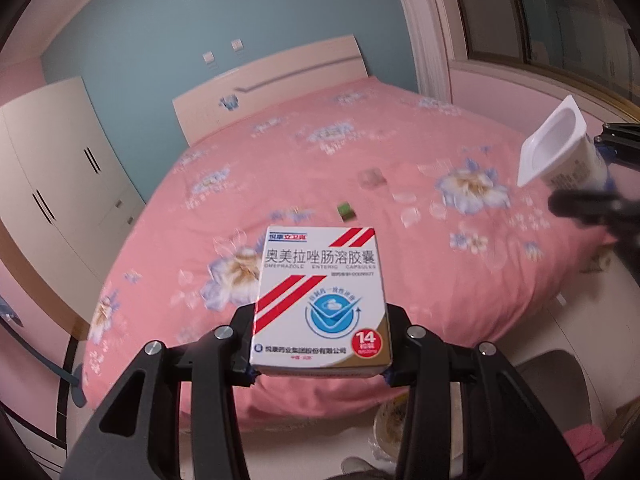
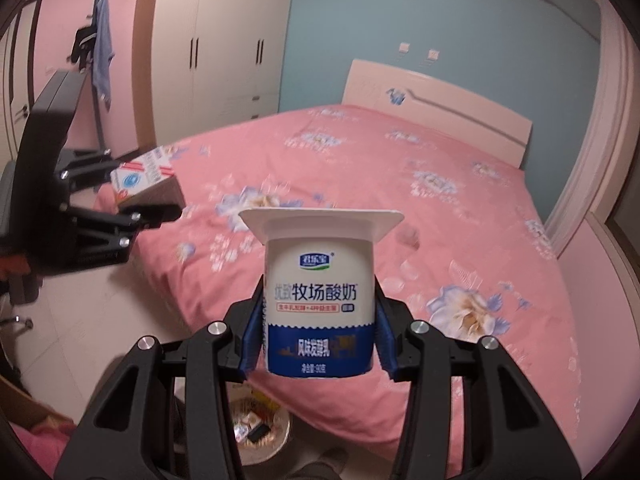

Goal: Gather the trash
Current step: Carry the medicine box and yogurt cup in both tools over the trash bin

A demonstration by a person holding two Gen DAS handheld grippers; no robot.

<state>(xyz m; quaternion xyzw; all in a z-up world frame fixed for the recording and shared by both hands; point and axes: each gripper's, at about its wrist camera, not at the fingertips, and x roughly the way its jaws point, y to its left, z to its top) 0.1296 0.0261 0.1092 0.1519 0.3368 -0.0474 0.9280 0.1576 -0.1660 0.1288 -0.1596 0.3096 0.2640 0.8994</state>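
My left gripper (image 1: 320,344) is shut on a white medicine box (image 1: 322,296) with red stripes and holds it in the air over the foot of the pink bed (image 1: 360,184). The box also shows in the right wrist view (image 2: 146,178), held by the left gripper (image 2: 156,196). My right gripper (image 2: 320,336) is shut on a white and blue yogurt cup (image 2: 320,304), upright and empty. The cup shows in the left wrist view (image 1: 560,152) at the right edge. A trash bin (image 2: 260,432) holding wrappers sits on the floor below the grippers.
Small scraps lie on the bed: a green piece (image 1: 346,211), a pale wrapper (image 1: 373,178) and clear plastic bits (image 1: 412,210). A white wardrobe (image 2: 216,56) stands left of the bed. The headboard (image 2: 436,108) is against the blue wall. A window (image 1: 560,20) is at the right.
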